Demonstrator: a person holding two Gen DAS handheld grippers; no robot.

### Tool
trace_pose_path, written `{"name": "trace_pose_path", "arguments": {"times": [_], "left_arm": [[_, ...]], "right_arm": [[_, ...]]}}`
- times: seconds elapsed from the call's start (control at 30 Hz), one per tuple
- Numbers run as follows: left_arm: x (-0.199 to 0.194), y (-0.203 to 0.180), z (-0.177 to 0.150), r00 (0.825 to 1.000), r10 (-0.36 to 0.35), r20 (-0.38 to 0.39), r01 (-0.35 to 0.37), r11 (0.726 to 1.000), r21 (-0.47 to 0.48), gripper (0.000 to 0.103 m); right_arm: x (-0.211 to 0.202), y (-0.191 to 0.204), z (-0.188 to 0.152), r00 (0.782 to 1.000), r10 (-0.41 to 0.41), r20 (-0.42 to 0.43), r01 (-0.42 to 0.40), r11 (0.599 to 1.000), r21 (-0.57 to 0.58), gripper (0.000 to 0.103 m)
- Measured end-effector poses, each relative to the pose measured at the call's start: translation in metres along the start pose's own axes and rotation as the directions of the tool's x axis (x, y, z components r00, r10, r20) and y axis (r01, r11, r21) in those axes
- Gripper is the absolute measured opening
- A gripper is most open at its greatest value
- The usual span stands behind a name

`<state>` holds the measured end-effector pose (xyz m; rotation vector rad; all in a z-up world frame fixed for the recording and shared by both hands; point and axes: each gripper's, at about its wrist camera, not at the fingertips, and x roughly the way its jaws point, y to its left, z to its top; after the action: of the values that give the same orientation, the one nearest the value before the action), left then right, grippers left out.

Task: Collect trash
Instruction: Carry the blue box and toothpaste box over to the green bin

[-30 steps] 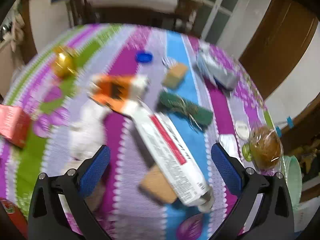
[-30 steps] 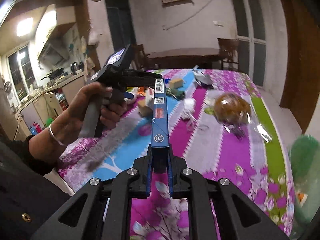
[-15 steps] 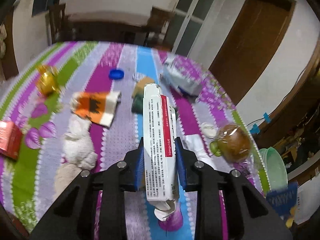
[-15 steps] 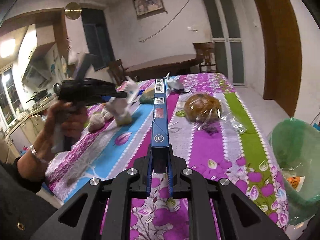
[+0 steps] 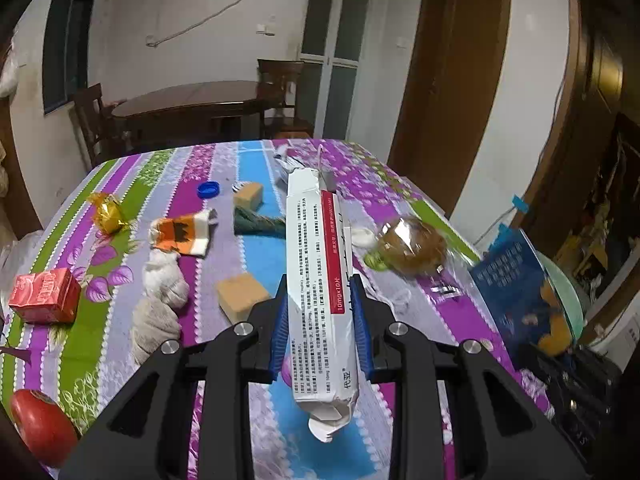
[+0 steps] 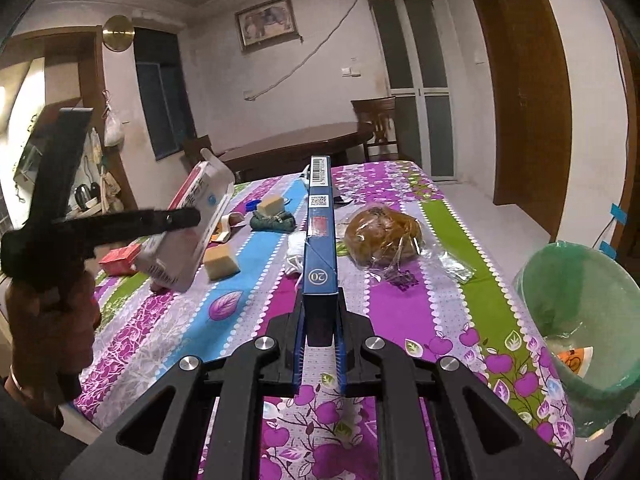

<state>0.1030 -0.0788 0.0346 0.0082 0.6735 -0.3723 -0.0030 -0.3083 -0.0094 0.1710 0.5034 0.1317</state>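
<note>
My left gripper (image 5: 320, 328) is clamped on the white carton (image 5: 320, 280), lifted clear of the table (image 5: 224, 168). It looks light, hollow, easily crushed, so I judge a grip across its middle is best. My right gripper (image 6: 320, 344) pinches the stiff blue box (image 6: 320, 236) at its near end, with the green bin (image 6: 576, 312) just to the right.

Tan sponge blocks (image 5: 240, 295) (image 5: 248, 195): 2
Long cardboard cartons, white (image 5: 320, 280) and blue (image 6: 320, 236): 2
Red objects, box (image 5: 45, 295) and round (image 5: 42, 426): 2
Blue bottle cap (image 5: 208, 190): 1
Green-lined bin (image 6: 576, 320): 1
Gold foil wrapper (image 5: 107, 213): 1
</note>
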Motion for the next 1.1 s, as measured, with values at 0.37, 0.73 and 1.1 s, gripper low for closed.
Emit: {"name": "trace_pose_path", "arguments": {"times": [0.37, 0.73, 1.1], "left_arm": [[0.002, -0.024, -0.019, 0.987, 0.159, 0.037, -0.162, 0.983, 0.087, 0.027], [0.005, -0.041, -0.023, 0.978, 0.195, 0.071, -0.203, 0.969, 0.14, 0.027], [0.009, -0.06, -0.018, 0.985, 0.153, 0.083, -0.166, 0.971, 0.172, 0.027]], "right_arm": [[0.0, -0.005, -0.006, 0.991, -0.131, -0.016, 0.131, 0.991, 0.013, 0.013], [-0.005, -0.004, -0.01, 0.987, -0.162, -0.005, 0.162, 0.987, -0.01, 0.013], [-0.02, -0.009, -0.009, 0.966, -0.254, 0.042, 0.255, 0.966, -0.03, 0.013]]}}
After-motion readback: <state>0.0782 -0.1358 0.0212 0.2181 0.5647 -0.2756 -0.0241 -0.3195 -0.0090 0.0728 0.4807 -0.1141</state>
